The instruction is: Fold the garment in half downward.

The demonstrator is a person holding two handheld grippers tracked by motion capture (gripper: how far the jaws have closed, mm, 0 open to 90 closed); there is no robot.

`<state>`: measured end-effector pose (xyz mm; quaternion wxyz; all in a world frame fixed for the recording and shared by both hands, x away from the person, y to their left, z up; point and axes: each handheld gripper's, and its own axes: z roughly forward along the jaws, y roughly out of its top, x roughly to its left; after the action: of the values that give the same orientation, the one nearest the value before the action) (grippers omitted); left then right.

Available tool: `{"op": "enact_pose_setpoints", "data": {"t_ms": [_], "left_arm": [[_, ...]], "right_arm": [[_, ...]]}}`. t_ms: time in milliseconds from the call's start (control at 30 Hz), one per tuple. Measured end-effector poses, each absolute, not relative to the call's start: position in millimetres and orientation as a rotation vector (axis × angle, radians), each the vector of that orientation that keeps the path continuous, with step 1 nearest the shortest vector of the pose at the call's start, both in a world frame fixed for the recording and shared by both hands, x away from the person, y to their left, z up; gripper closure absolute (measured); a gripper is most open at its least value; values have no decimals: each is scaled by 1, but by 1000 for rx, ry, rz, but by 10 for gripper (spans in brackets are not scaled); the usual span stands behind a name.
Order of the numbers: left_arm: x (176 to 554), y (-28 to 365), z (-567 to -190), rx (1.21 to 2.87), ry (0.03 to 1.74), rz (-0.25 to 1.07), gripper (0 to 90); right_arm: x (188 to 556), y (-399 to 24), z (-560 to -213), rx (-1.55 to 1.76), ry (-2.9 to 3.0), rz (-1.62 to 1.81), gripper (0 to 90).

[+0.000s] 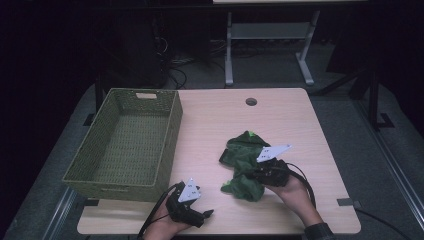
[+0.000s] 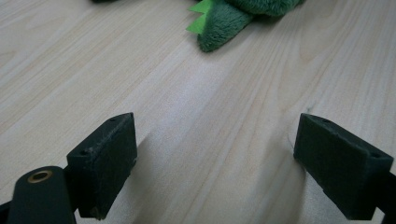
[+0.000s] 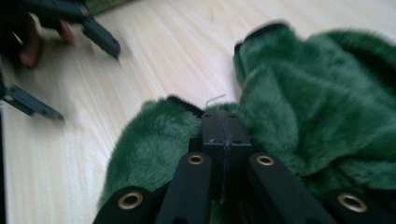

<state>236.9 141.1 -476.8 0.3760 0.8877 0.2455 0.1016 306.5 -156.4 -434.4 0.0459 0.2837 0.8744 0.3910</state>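
A green plush toy (image 1: 242,150) lies crumpled on the wooden table (image 1: 215,125), right of centre. My right gripper (image 1: 248,175) lies on its near part, held by a hand. In the right gripper view its jaws (image 3: 227,122) are pressed together with their tips down in the green fur (image 3: 327,93); I see no fabric between the pads. My left gripper (image 1: 206,217) rests at the table's front edge, open, apart from the toy. In the left gripper view its two pads stand wide over bare wood (image 2: 215,163), with a light-green-spiked part of the toy (image 2: 224,23) ahead.
A green woven basket (image 1: 172,130), with nothing inside, stands on the left part of the table. A round cable hole (image 1: 251,101) sits near the far edge. Beyond the table are a grey floor, desk legs and cables.
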Motion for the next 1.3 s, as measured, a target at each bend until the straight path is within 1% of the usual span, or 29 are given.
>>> {"op": "enact_pose_setpoints", "data": {"t_ms": [200, 333, 567, 700, 867, 967, 1167, 1300], "left_arm": [[237, 141, -477, 2271, 629, 259, 127], [237, 141, -477, 2271, 629, 260, 127], [236, 139, -477, 2267, 646, 269, 126], [238, 137, -475, 2290, 660, 264, 127], [241, 133, -472, 2300, 663, 234, 135], [243, 131, -469, 2302, 650, 223, 135], [255, 122, -458, 2287, 615, 197, 151], [265, 120, -449, 2267, 593, 214, 178]], "right_arm": [[308, -146, -448, 856, 2728, 1121, 899], [311, -148, -459, 911, 2741, 1123, 900], [309, -147, -457, 888, 2726, 1119, 896], [308, -153, -450, 904, 2684, 1152, 776], [308, -164, -443, 932, 2642, 1215, 709], [308, -167, -440, 940, 2623, 1211, 610], [310, -177, -429, 944, 2568, 1217, 558], [315, -187, -424, 956, 2541, 1207, 531]]}}
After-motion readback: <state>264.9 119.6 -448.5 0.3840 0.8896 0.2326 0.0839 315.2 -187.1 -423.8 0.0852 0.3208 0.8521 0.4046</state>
